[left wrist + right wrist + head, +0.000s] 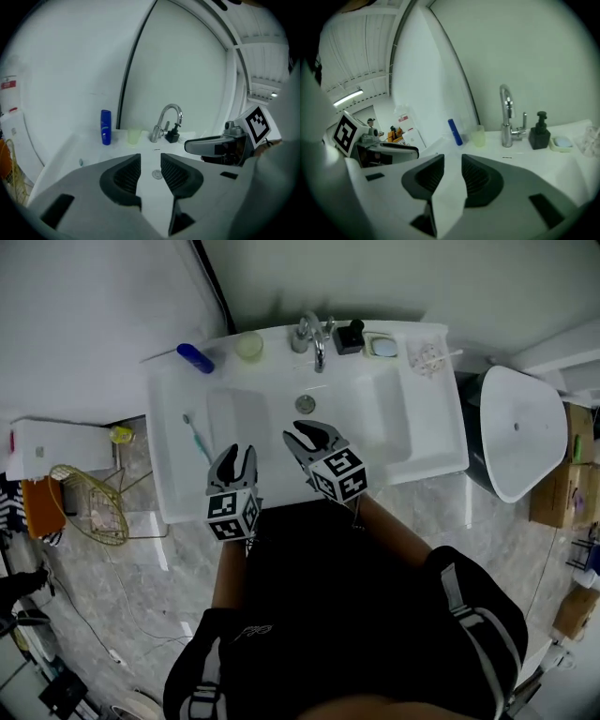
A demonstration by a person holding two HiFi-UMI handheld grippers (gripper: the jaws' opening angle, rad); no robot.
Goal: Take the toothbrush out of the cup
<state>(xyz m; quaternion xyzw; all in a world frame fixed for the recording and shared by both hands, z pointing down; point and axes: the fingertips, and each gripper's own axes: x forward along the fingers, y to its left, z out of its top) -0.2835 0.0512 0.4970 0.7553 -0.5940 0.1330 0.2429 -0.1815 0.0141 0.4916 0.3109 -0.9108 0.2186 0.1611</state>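
- The head view looks from above the person steeply down on the sink [431,442]. It is far enough off to take in the whole basin and the floor around it, with the faucet [317,338] at 12 o'clock and the left gripper [236,452] and right gripper [309,437] near the centre.
- The left gripper view sits low and close behind its own fingers [123,176]. It faces across the basin to the faucet [166,123] at 12 o'clock, with the right gripper [190,146] at 3 o'clock.
- The right gripper view faces the same back wall. The faucet [506,117] is at 1 o'clock and the left gripper [412,151] at 9 o'clock.
- All three views share the faucet and the blue bottle [196,358].
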